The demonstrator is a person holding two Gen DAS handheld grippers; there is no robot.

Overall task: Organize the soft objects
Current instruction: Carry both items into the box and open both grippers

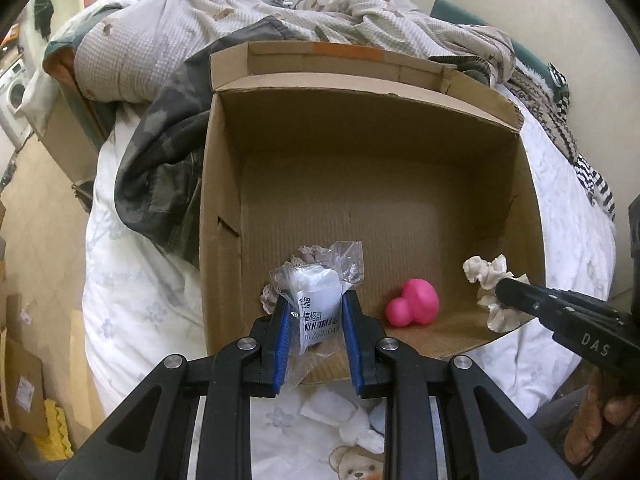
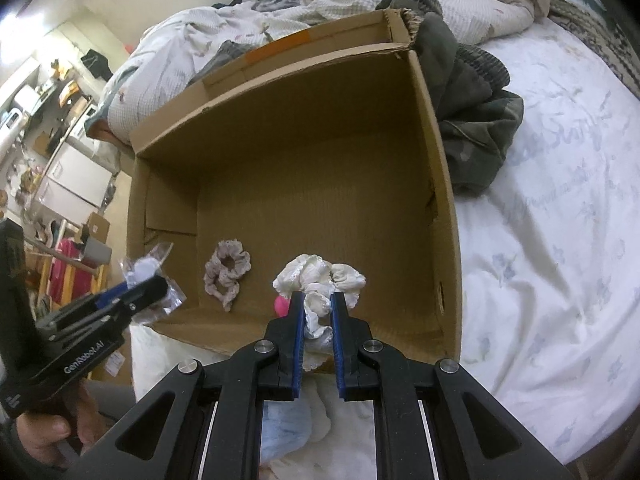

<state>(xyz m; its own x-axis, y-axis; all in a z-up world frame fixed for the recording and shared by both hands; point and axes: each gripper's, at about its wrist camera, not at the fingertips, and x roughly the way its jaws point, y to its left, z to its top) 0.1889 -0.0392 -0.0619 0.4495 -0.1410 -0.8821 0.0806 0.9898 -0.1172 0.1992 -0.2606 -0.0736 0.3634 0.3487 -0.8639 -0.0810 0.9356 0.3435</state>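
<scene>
**Both grippers hang over the box, each with a catch**

Here is the cardboard box [image 1: 224, 184], open-topped on the white bedsheet [image 2: 560, 240], and everything is read from it. Over its near wall the left gripper [image 1: 314, 312] tilts steeply down into the box, blue pads [image 1: 282, 332] clamped on a clear plastic packet [image 1: 320, 300] with a white item and a barcode label inside. The packet hangs above the box floor at the near left corner, part of it draped outside the near wall.

Across at the near right corner the right gripper [image 2: 316, 312] points down at much the same slant, jaws pinched nearly together on a bunched white fabric piece [image 2: 320, 280], which spills out above and below the pads [image 2: 298, 340]. From the left wrist view that same gripper [image 1: 504, 290] comes in from the right edge with the white bundle over the box's right near corner.

Down on the box floor, a pale frilly scrunchie [image 2: 226, 270] lies near the left side, and a pink rubbery toy [image 1: 412, 302] sits near the near wall, between the two grippers.

Outside the box: a camouflage garment [image 1: 160, 176] lies against its left wall, a rumpled quilt [image 1: 160, 40] is heaped behind its far wall, and a hand [image 2: 44, 436] grips the left tool's handle below the near left corner.
</scene>
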